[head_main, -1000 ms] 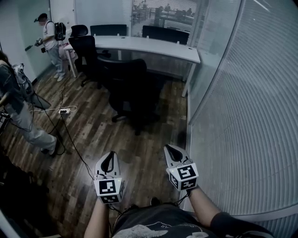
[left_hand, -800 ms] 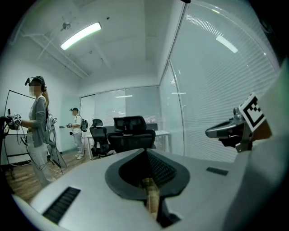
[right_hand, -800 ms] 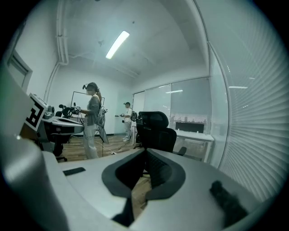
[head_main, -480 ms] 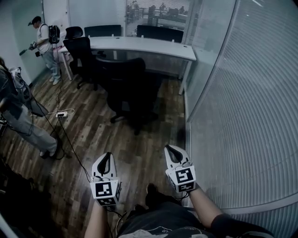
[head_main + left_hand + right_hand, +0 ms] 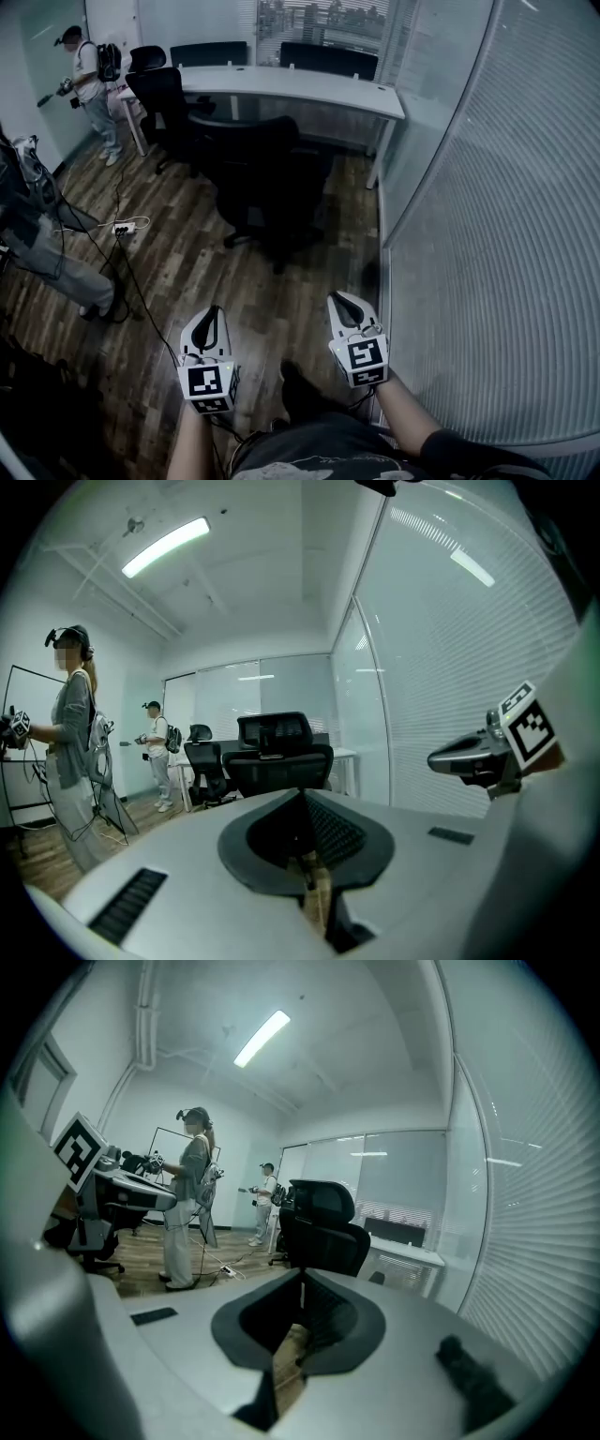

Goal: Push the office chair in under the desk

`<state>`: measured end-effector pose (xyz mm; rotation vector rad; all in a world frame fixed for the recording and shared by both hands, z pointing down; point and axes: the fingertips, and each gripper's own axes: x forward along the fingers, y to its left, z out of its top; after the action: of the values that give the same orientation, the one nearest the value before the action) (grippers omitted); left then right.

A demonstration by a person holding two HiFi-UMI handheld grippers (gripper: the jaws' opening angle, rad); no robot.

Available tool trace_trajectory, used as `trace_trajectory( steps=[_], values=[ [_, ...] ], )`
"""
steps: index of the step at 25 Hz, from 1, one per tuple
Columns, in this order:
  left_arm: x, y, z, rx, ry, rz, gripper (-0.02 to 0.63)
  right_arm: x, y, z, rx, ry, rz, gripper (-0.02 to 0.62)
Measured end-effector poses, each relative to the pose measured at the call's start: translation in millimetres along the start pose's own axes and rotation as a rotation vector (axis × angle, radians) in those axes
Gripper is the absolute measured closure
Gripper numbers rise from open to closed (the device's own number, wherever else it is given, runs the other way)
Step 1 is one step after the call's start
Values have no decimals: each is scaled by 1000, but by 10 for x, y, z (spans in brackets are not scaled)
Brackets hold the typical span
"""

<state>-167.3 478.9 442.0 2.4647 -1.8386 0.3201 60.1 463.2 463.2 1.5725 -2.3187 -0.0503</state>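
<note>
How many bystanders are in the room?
2: one person by the desk's left end; a second person at the head view's left edge, cut off. Others may be hidden.

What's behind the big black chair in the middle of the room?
A long white desk stands behind the black chair, with two more dark chair backs beyond it. The chair covers part of the space under the desk.

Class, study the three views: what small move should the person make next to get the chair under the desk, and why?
Probably step forward toward the chair. It stands out from the desk, and the left gripper and right gripper, both shut and empty, are well short of its back, so pushing cannot start yet.
</note>
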Motion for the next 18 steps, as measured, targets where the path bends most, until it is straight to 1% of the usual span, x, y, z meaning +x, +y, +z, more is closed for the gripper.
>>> trace_trajectory(
  steps=[7,11,15,18],
  values=[
    [623,229,146,20,0,14,580,733,-372,97,13,-7,-8,571],
    [960,381,191,-1,2,41,580,1071,-551,131,18,-5,-7,571],
    [1264,434,195,33,21,42,580,1352,-724,172,16,-13,-2,571],
    [1451,418,235,44,25,33,580,1503,-852,206,17,-23,2,572]
  ],
)
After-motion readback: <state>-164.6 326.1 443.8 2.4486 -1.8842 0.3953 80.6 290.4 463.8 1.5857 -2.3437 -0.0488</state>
